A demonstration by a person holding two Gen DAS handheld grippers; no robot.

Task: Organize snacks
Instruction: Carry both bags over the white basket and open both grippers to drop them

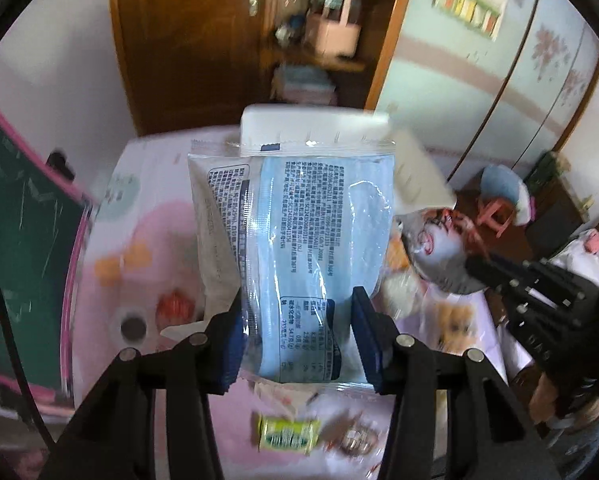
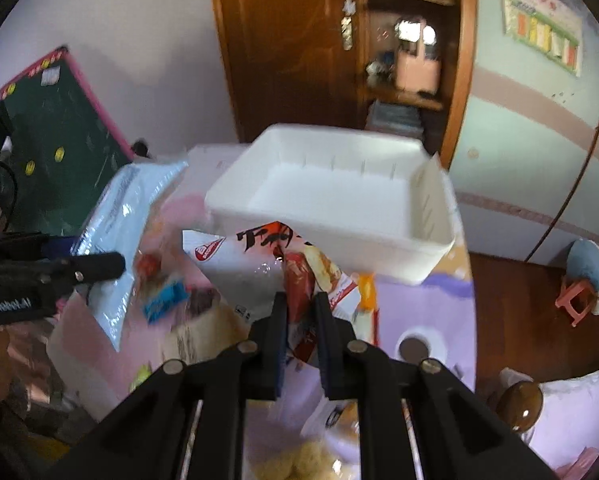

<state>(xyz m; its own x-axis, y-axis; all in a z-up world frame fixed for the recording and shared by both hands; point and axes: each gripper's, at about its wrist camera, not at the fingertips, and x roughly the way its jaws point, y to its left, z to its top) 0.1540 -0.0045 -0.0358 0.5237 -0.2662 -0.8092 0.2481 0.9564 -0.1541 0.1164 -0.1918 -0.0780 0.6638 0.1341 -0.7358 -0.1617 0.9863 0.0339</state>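
Note:
My left gripper (image 1: pixel 297 312) is shut on a clear-and-blue snack bag (image 1: pixel 299 220) and holds it upright above the table; the bag also shows at the left of the right wrist view (image 2: pixel 127 216). My right gripper (image 2: pixel 301 308) is shut on a white-and-red snack bag (image 2: pixel 259 264), lifted near the front wall of an empty white plastic bin (image 2: pixel 339 216). That bin's rim (image 1: pixel 315 120) peeks out behind the blue bag in the left wrist view. The right gripper and its bag (image 1: pixel 443 248) show there at the right.
Loose snacks lie on the pink-and-lilac tablecloth (image 2: pixel 419 312): a green-yellow packet (image 1: pixel 287 434), a small red packet (image 1: pixel 175 304), a blue packet (image 2: pixel 165 300). A green chalkboard (image 2: pixel 59 152) leans at the left. A wooden shelf unit (image 2: pixel 339 40) stands behind the table.

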